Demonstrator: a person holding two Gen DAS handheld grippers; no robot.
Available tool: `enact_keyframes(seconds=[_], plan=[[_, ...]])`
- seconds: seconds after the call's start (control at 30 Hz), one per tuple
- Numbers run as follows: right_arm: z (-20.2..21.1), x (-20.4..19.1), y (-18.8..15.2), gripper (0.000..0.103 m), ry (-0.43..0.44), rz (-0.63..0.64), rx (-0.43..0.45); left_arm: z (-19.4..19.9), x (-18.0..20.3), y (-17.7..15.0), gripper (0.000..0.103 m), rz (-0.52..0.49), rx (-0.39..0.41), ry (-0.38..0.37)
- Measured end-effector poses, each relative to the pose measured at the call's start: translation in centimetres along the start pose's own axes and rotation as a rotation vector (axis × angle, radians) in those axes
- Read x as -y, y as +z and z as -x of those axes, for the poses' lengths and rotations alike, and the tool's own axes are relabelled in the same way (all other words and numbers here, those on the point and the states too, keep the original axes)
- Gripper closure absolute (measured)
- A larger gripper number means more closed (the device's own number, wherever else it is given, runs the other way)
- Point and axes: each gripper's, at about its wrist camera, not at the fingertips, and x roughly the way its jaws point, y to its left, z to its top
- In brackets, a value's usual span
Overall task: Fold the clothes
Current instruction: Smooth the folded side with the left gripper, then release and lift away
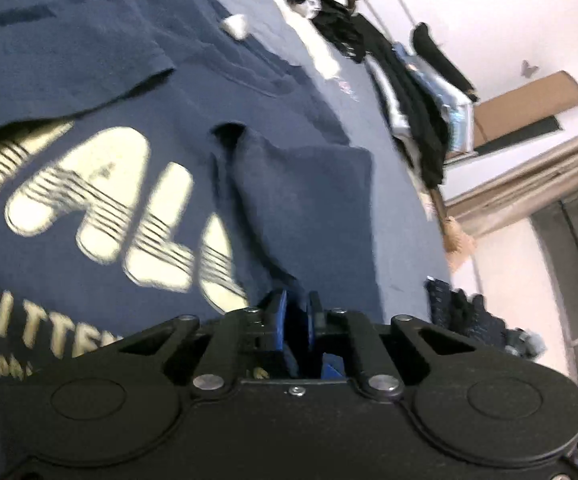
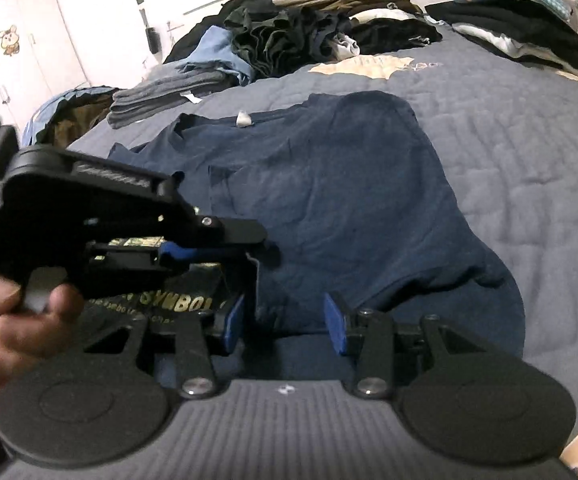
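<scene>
Two claws work a navy shirt [image 2: 329, 200] spread flat on the blue quilted bed [image 2: 529, 128]. The left claw [image 1: 297, 308] is pinched narrow on a fold of the shirt's fabric beside the pale lettering [image 1: 101, 208]. The right claw [image 2: 285, 316] stands wide, holding nothing, over the shirt's near edge. A hand [image 2: 13, 312] grips the left claw's handle. Piled clothes [image 2: 289, 36] crowd the bed's far side.

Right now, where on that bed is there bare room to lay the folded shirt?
Bare quilt lies right of the shirt, before the stack at the far right corner. The far edge is crowded with a clothes pile and grey folded clothes.
</scene>
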Motion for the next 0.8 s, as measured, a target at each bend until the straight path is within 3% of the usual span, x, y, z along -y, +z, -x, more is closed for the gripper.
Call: enact_keyframes(seconds=[0.33, 0.5, 0.67, 0.8], plan=[[-0.3, -0.6, -0.3, 0.060, -0.006, 0.093, -0.019, 0.6, -1.8, 6.0, 0.092, 0.038, 0.147, 0.086], [0.1, -0.9, -0.1, 0.059, 0.002, 0.156, -0.024, 0.7, -2.1, 8.8, 0.092, 0.012, 0.148, 0.145], [1.9, -0.8, 0.8, 0.060, 0.072, 0.121, 0.063, 2.5, -1.6, 8.2, 0.090, -0.044, 0.099, 0.132], [2.2, -1.0, 1.1, 0.060, 0.092, 0.125, 0.076, 6.1, -1.3, 6.1, 0.089, -0.082, 0.103, 0.124]])
